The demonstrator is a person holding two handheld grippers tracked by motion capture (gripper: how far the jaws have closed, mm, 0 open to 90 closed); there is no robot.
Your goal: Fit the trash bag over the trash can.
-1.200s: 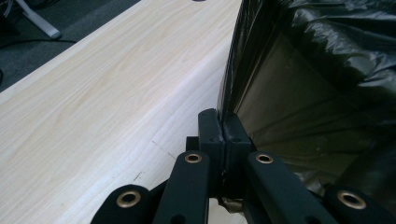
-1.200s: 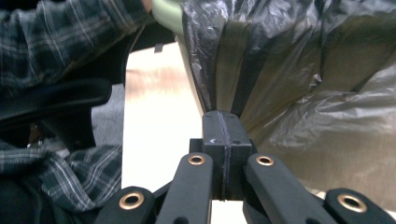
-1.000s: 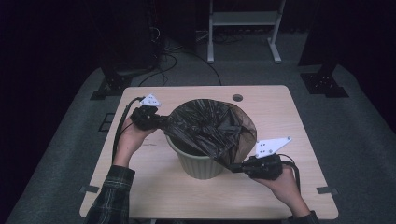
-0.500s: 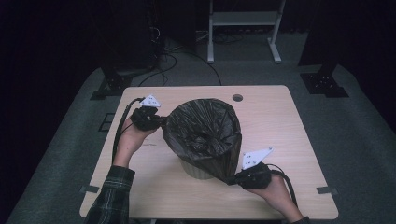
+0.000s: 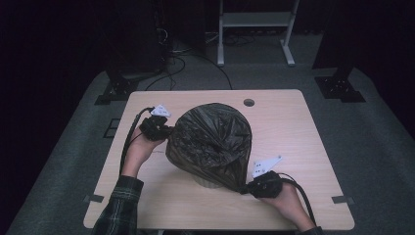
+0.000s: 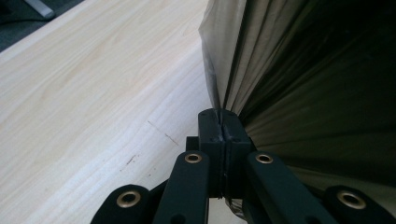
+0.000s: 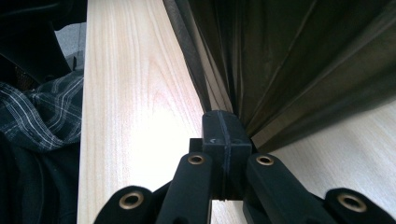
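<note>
The crinkled dark-brown plastic bin bag (image 5: 210,142) draped over the pale ribbed bin (image 5: 208,182) at mid-table. The left gripper (image 5: 165,131) pinched its left edge; the right gripper (image 5: 244,188) pinched its near-right hem, lower down, with both grippers' 2 jaws clamped on film.

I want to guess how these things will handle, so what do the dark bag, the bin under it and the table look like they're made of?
The bag looks like thin plastic film, dark brown-black and semi-glossy: it gathers into fine creases where each gripper pinches it. The bin shows a pale ribbed rim, probably moulded plastic, though too little is visible to be sure. The table looks like light wood or wood-grain laminate, smooth and matte, with straight grain lines.
</note>
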